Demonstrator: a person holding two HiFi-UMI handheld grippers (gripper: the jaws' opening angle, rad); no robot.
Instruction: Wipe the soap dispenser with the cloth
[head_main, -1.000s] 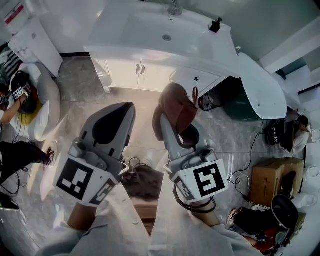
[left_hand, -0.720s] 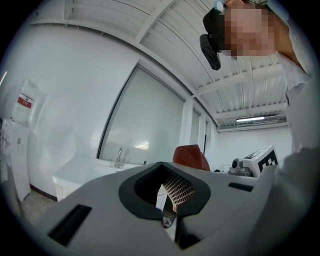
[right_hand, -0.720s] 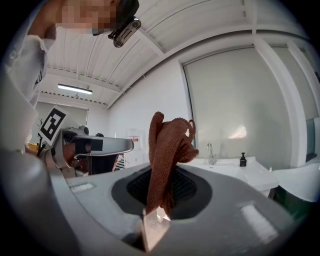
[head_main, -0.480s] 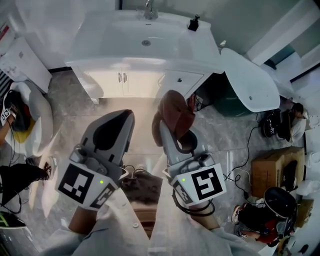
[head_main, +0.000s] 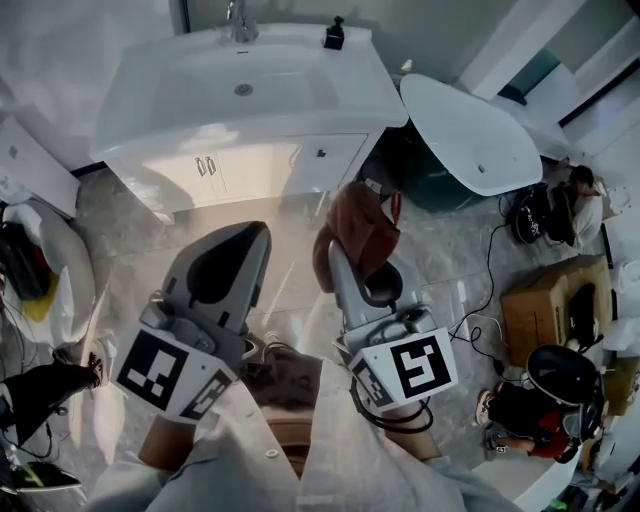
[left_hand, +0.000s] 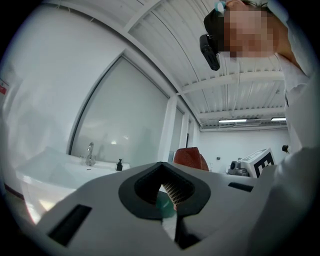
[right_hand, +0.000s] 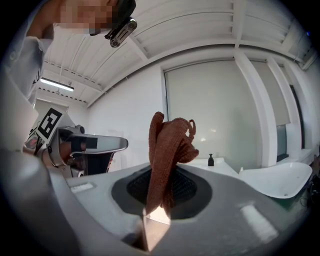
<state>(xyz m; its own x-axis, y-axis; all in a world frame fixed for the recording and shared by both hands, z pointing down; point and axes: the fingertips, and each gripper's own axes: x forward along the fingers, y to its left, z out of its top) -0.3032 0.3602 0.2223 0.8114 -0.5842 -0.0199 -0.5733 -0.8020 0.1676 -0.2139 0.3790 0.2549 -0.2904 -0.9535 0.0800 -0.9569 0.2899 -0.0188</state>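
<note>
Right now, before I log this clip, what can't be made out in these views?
- Soap dispenser: too small in all views; dirt or label unreadable.
- Cloth: lower end hidden inside the right claw, right gripper view.
- Faucet: top cut off by the head view's upper edge.

Rust-brown knitted cloth (head_main: 362, 225), black soap dispenser (head_main: 334, 35), white vanity (head_main: 375, 95), grey marbled floor (head_main: 440, 250).

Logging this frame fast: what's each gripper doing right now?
Left gripper: shut, nothing between its jaws.
Right gripper: shut on the brown cloth.
</note>
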